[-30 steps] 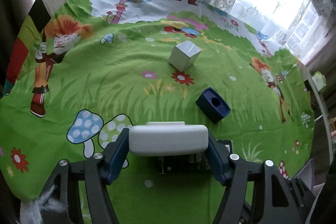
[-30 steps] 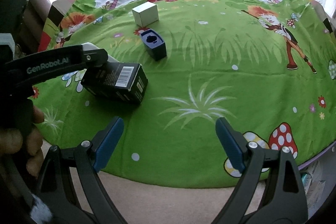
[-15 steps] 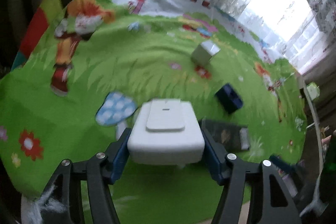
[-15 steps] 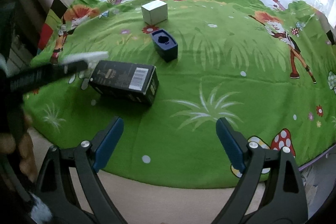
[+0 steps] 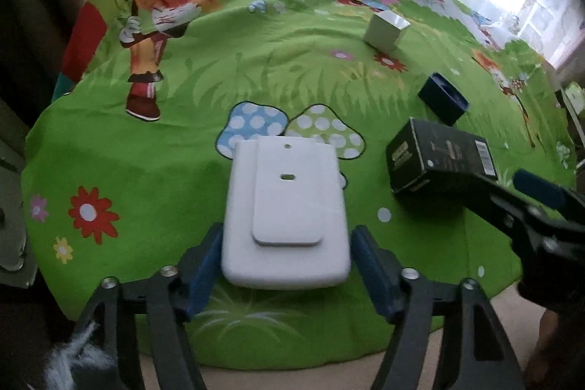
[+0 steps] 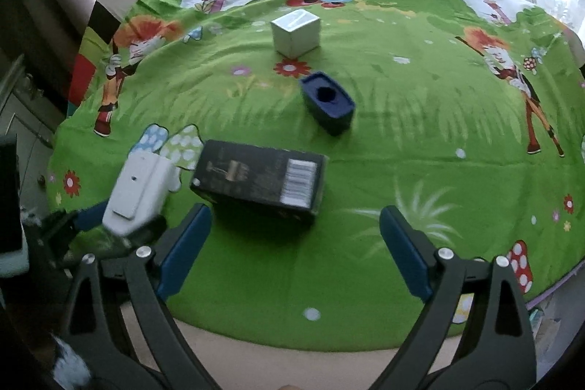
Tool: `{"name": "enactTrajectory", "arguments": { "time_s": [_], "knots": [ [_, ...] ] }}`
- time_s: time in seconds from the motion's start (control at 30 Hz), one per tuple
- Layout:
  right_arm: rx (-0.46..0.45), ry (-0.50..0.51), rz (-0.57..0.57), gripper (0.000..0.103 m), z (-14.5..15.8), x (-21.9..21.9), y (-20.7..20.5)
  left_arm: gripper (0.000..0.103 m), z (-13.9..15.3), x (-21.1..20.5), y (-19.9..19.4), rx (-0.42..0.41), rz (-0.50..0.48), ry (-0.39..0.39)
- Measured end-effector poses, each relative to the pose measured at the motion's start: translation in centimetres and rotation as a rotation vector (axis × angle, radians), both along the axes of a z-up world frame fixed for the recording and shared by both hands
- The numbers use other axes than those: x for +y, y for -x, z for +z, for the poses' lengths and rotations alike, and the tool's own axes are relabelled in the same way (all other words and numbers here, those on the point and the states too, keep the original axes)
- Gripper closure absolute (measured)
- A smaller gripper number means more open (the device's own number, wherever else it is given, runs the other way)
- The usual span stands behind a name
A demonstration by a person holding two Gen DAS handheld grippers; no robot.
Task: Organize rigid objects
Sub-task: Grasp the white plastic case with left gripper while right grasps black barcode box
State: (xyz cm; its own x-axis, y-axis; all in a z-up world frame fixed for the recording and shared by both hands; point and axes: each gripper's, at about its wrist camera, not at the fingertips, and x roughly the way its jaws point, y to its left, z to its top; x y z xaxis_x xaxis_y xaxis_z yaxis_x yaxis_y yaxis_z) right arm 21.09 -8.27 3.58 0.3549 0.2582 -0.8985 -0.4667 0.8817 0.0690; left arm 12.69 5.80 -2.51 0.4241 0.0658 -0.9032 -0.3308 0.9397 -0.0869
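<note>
A white rounded case (image 5: 285, 207) lies flat on the green cartoon cloth (image 5: 109, 152), over the mushroom print. My left gripper (image 5: 286, 236) straddles its near end. The jaws are opening, and a thin gap shows at the right pad. In the right wrist view the case (image 6: 140, 192) sits just left of a black box (image 6: 259, 178) with a barcode. My right gripper (image 6: 294, 212) hovers before that box with nothing between its fingers, and its jaws are opening. Farther back stand a dark blue box (image 6: 327, 101) with a round recess and a silver-white cube (image 6: 296, 31).
The black box (image 5: 438, 159) lies right of the case, with the right gripper (image 5: 512, 192) reaching in from the lower right. The cloth's front edge drops to beige floor. A lace-curtained window runs behind the table. Dark furniture stands at the left.
The left gripper carried the white case to the left of the black box and laid it flat on the cloth, then widened its jaws. The right gripper moved closer to the black box.
</note>
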Motion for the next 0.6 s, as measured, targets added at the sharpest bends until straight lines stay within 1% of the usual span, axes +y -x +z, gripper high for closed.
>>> {"name": "enactTrajectory", "arguments": {
  "time_s": [0.07,0.13,0.17,0.3,0.6],
  "knots": [
    [0.004,0.004,-0.009,0.007,-0.2,0.7,-0.1,0.030,0.1,0.2,0.2,-0.010,0.007,0.005],
    [0.010,-0.003,-0.017,0.007,-0.3,1.3,-0.2,0.037,0.2,0.5,0.5,-0.022,0.022,0.008],
    [0.009,-0.002,-0.019,0.006,-0.3,1.6,-0.2,0.038,0.2,0.6,0.6,-0.025,0.028,0.004],
    [0.005,-0.004,-0.036,0.005,-0.4,2.3,-0.4,0.038,0.2,0.5,0.6,-0.034,0.028,-0.001],
    [0.003,0.041,-0.034,0.005,-1.6,4.1,-0.9,0.038,0.2,0.6,1.0,-0.047,0.032,0.000]
  ]
}}
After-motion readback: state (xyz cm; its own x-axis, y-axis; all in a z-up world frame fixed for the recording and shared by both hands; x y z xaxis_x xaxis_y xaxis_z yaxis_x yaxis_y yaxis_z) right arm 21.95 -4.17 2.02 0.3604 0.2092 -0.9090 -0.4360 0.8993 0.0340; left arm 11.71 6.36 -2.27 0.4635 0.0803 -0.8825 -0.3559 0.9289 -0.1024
